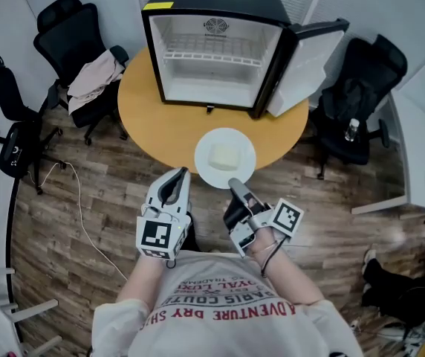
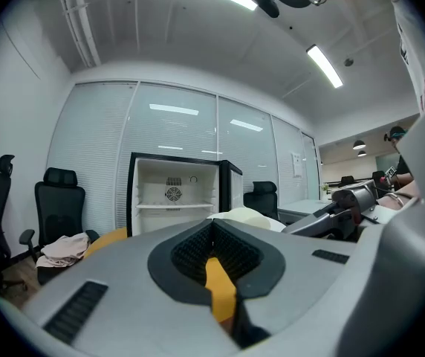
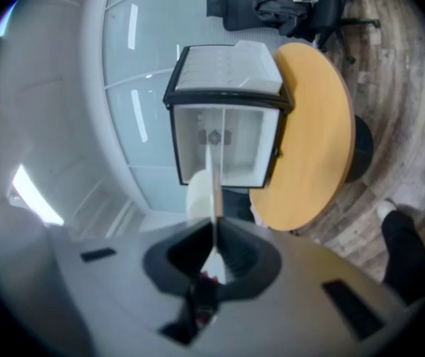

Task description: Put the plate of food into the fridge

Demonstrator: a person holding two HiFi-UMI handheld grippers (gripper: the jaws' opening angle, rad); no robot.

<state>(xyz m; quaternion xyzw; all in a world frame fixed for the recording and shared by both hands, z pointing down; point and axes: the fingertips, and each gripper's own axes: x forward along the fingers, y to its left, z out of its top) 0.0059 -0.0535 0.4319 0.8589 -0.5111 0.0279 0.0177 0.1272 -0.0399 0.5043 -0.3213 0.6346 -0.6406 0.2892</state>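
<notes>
A white plate (image 1: 206,168) with a pale block of food (image 1: 225,157) is at the near edge of the round wooden table (image 1: 153,117), partly past the edge. My right gripper (image 1: 235,184) is shut on the plate's near rim. In the right gripper view the plate (image 3: 211,169) runs edge-on between the jaws of the right gripper (image 3: 216,225). The small black fridge (image 1: 212,50) stands open at the back of the table, its white shelves bare. My left gripper (image 1: 175,181) hangs left of the plate, shut and holding nothing. The left gripper view shows the food (image 2: 246,216) and the fridge (image 2: 174,192).
The fridge door (image 1: 305,65) is swung out to the right. Black office chairs stand at the left (image 1: 71,36), far left (image 1: 8,117) and right (image 1: 361,95); a pale cloth (image 1: 93,76) lies on the left one. A thin cable (image 1: 79,214) runs over the wooden floor.
</notes>
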